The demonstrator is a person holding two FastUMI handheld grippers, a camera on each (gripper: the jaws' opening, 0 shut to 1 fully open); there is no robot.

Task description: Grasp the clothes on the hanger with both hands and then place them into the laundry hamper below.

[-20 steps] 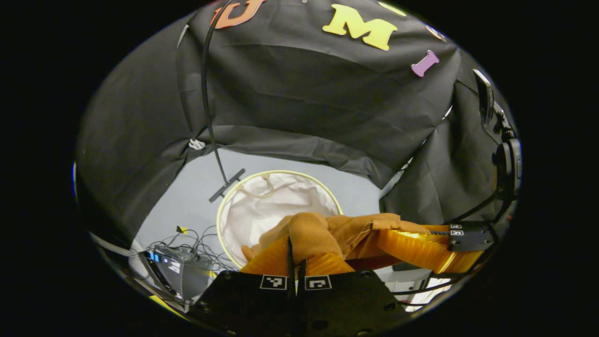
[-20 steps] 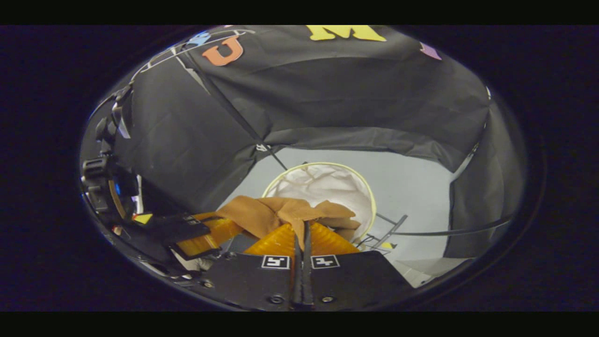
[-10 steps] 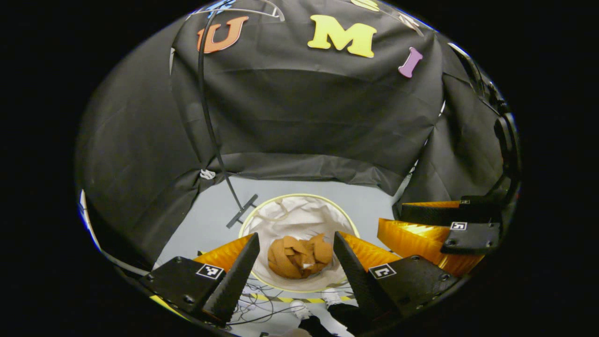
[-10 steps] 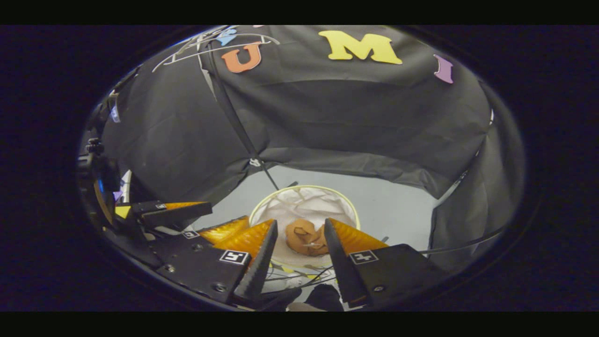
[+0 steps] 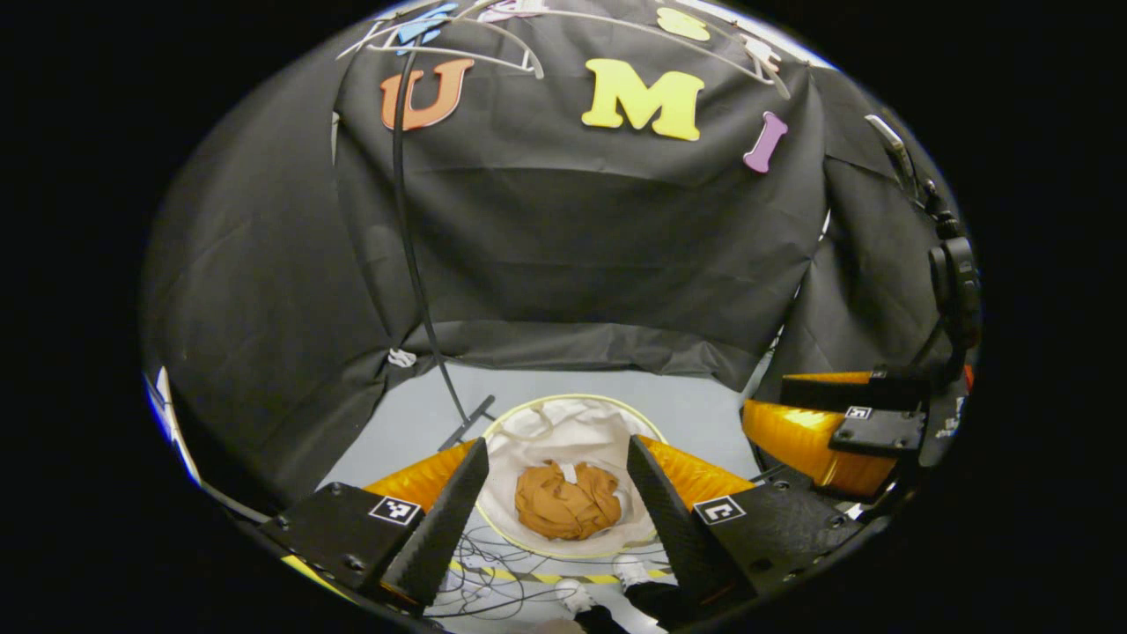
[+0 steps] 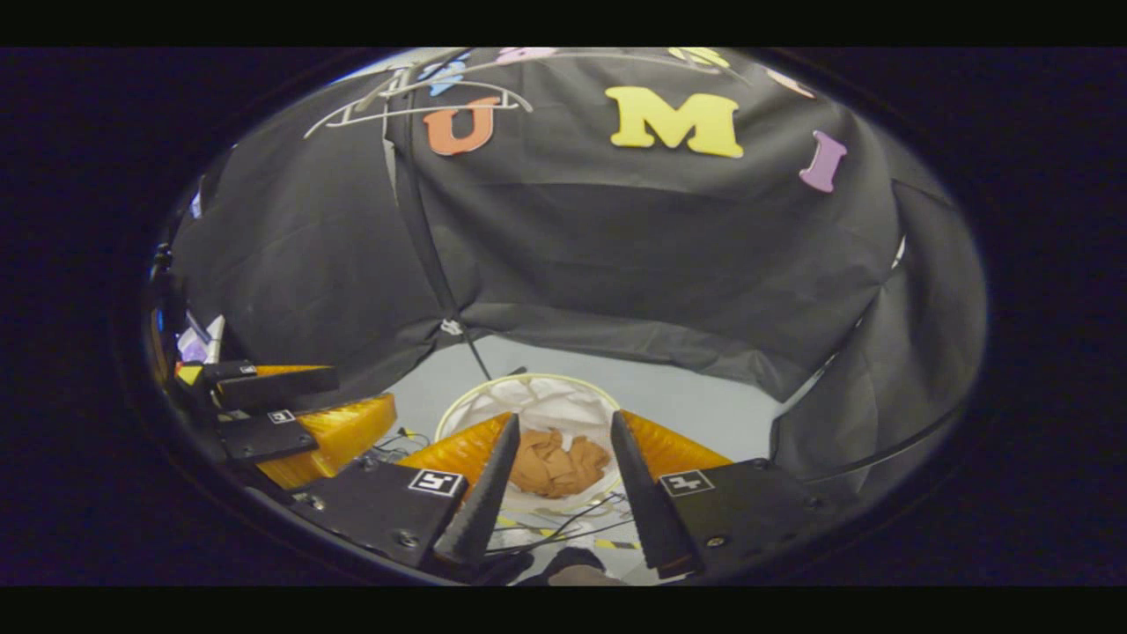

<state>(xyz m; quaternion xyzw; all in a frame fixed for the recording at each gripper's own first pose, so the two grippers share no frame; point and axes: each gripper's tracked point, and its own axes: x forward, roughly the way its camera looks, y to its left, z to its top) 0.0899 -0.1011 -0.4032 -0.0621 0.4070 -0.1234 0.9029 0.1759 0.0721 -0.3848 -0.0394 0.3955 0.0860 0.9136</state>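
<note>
The orange-brown garment [image 5: 568,504] lies crumpled at the bottom of the white round laundry hamper [image 5: 572,401] on the grey floor. In the left gripper view my left gripper [image 5: 557,449] hangs open above the hamper, nothing between its fingers. My right gripper [image 5: 770,401] is at the right, open too. The right gripper view shows the garment [image 6: 555,462] inside the hamper [image 6: 528,381], framed by my open right gripper [image 6: 563,423]. The left gripper [image 6: 361,394] sits off to the left, open. Bare white hangers [image 5: 458,51] hang at the top.
A black rack pole [image 5: 409,220] runs down to a foot beside the hamper. Loose cables [image 5: 493,568] and a yellow-black tape strip [image 5: 528,577] lie on the floor in front of it. Black cloth walls close in behind and on both sides.
A second ago both grippers were shut on the garment over the hamper. Both have opened, the garment has dropped into the hamper, and the grippers have since risen a little.
</note>
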